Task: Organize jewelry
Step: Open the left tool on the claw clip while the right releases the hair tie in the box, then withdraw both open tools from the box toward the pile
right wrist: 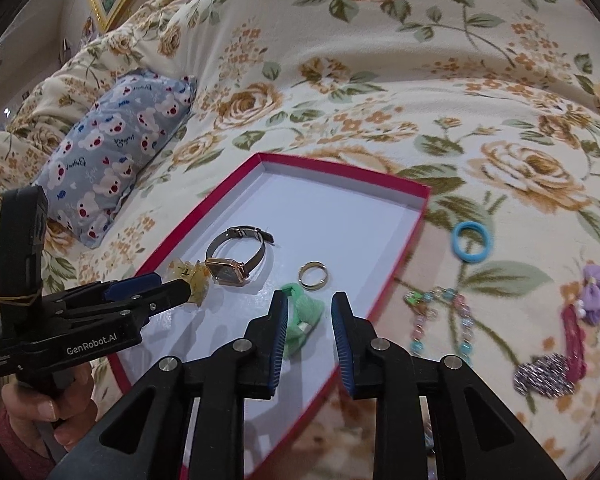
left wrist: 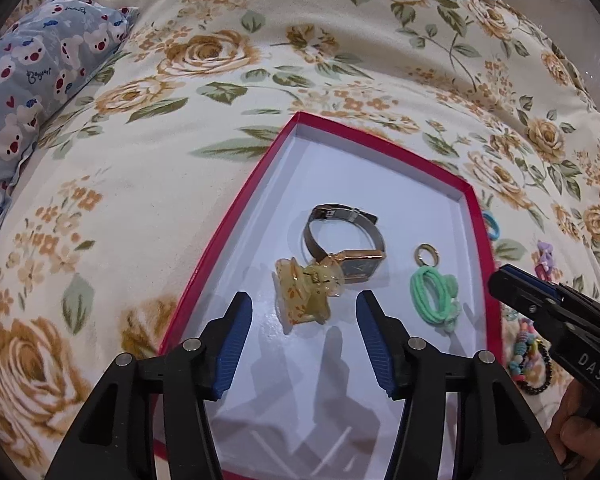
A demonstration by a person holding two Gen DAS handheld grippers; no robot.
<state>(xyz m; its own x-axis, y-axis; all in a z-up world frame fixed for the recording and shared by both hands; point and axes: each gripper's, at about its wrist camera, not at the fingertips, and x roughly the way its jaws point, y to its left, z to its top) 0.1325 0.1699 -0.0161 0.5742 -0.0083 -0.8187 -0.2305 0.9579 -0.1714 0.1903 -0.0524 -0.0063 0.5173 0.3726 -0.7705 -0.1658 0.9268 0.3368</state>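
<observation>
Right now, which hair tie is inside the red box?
The green hair tie. It lies in the box beside the ring; the blue hair tie is outside on the blanket.

Far half of the red tray (right wrist: 400,216) lies bare.

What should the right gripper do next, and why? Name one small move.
Probably swing the right gripper toward the blue hair tie on the blanket. Its jaws stand open, the green hair tie already lies in the red box, and the blue one remains outside.
</observation>
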